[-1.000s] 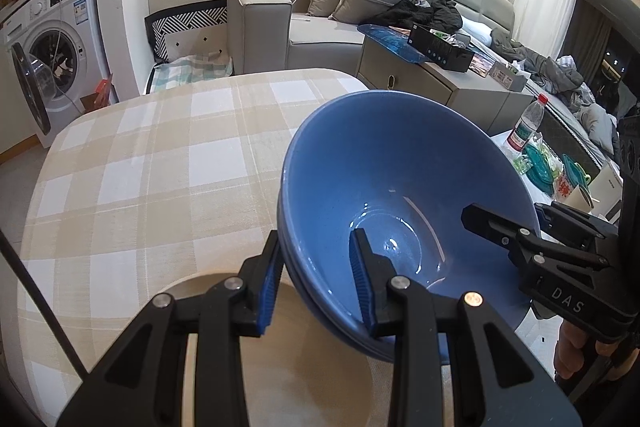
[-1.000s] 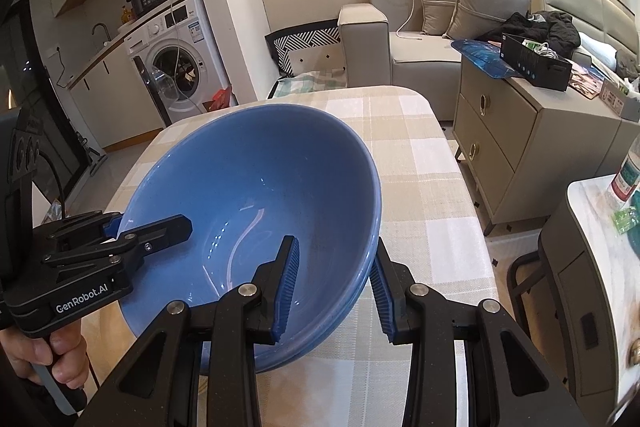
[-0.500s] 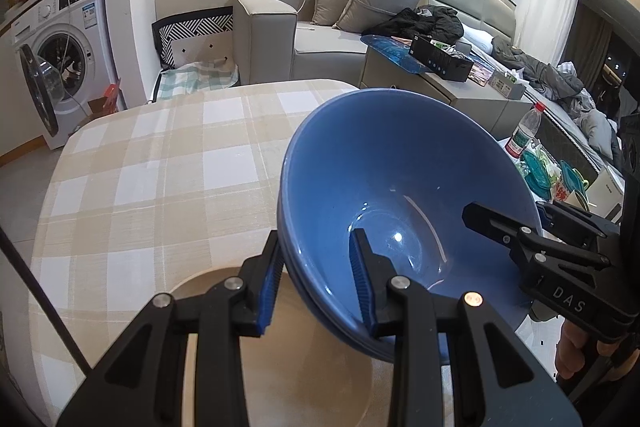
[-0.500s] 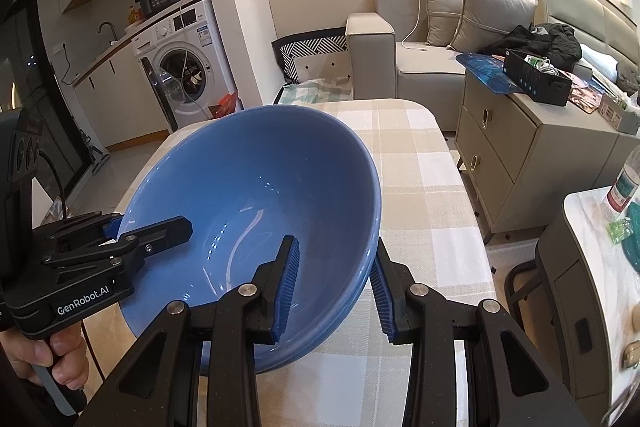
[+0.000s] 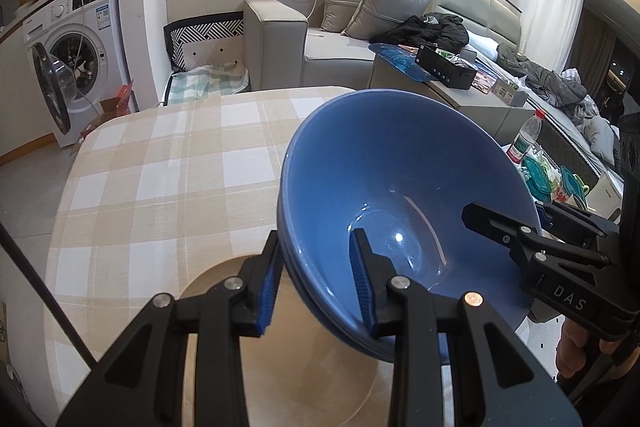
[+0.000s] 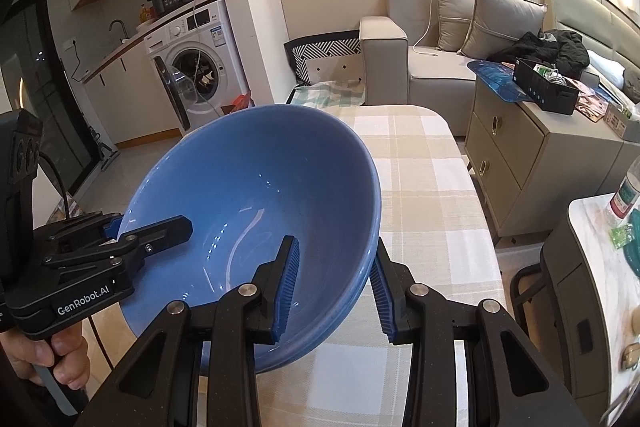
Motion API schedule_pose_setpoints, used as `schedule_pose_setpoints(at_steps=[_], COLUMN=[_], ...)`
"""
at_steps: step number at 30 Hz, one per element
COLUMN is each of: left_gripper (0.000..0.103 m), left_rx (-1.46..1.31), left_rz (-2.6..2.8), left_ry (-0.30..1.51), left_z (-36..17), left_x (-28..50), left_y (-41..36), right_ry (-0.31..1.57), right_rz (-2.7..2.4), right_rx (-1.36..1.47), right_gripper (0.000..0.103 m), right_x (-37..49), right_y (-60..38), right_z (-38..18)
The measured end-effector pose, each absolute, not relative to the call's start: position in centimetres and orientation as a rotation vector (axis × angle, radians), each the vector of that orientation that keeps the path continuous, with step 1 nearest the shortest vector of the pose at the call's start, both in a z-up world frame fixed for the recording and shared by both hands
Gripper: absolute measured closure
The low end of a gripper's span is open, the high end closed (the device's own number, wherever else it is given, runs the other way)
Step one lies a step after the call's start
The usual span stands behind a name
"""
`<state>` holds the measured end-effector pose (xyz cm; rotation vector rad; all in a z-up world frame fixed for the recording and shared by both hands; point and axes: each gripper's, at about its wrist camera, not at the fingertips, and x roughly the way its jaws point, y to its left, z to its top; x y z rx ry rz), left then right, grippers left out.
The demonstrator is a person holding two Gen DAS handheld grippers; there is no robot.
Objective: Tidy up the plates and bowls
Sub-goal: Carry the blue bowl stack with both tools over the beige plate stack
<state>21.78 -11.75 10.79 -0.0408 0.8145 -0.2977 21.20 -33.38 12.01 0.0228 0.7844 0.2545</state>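
The blue bowl (image 5: 400, 187) I hold looks like glazed ceramic, smooth and glossy, with bright streaks of light on its inner wall. My left hand-held gripper (image 5: 316, 283) is matt black plastic with small shiny metal pins, and its fingers (image 5: 362, 283) carry ribbed blue pads. My right hand-held gripper (image 6: 334, 291) has the same matt black body and ribbed blue pads. The table (image 5: 168, 179) is covered in woven checked cloth, matt and slightly coarse. A pale round plate (image 5: 288, 379) under the bowl looks smooth with a dull sheen.
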Motion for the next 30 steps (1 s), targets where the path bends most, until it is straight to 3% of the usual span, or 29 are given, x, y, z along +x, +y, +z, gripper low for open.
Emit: schedule_pose_setpoints(at_steps=[30], left_gripper=[0.071], left_rx=[-0.078], left_rz=[-0.183], left_ry=[0.786], left_z=[12.3], left_x=[16.2], left_y=[-6.1], right_ry=[0.787], right_rz=[0.367], right_rx=[-0.03], right_gripper=[0.068], right_x=[17.2], right_y=[-26.6], right_z=[13.5])
